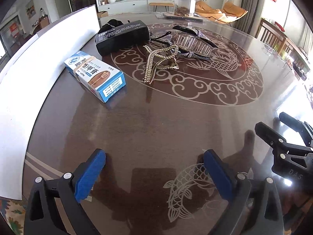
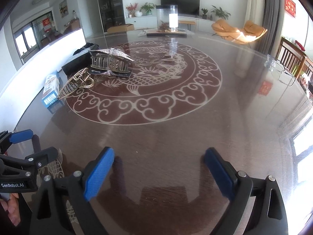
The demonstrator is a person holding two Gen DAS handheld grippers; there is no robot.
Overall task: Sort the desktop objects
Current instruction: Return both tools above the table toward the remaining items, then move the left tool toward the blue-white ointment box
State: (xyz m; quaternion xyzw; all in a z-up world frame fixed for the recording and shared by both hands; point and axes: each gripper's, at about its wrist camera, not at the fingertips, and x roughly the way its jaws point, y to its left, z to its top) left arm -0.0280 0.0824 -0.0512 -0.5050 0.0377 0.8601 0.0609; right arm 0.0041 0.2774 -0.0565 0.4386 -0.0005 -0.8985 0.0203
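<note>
Left to right, our left gripper (image 1: 154,173) and right gripper (image 2: 159,171) both gape wide and empty over bare table (image 1: 156,121). The blue box (image 1: 95,76), black box (image 1: 122,36) and clips (image 1: 162,62) lie ahead and leftward, nearer our left hand, the blue box's long axis slanting away. Only the right view shows a clear tray (image 2: 279,70) far right.

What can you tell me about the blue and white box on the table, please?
The blue and white carton is a long cardboard pack lying flat on the dark glossy table, closed. Its top shows Chinese characters, a cross-shaped logo and a picture of a fingernail; the near end panel carries printed dates. A rubber band seems to wrap it. It sits beside the white board, near the black box but apart from it. Nothing grips it.
</note>
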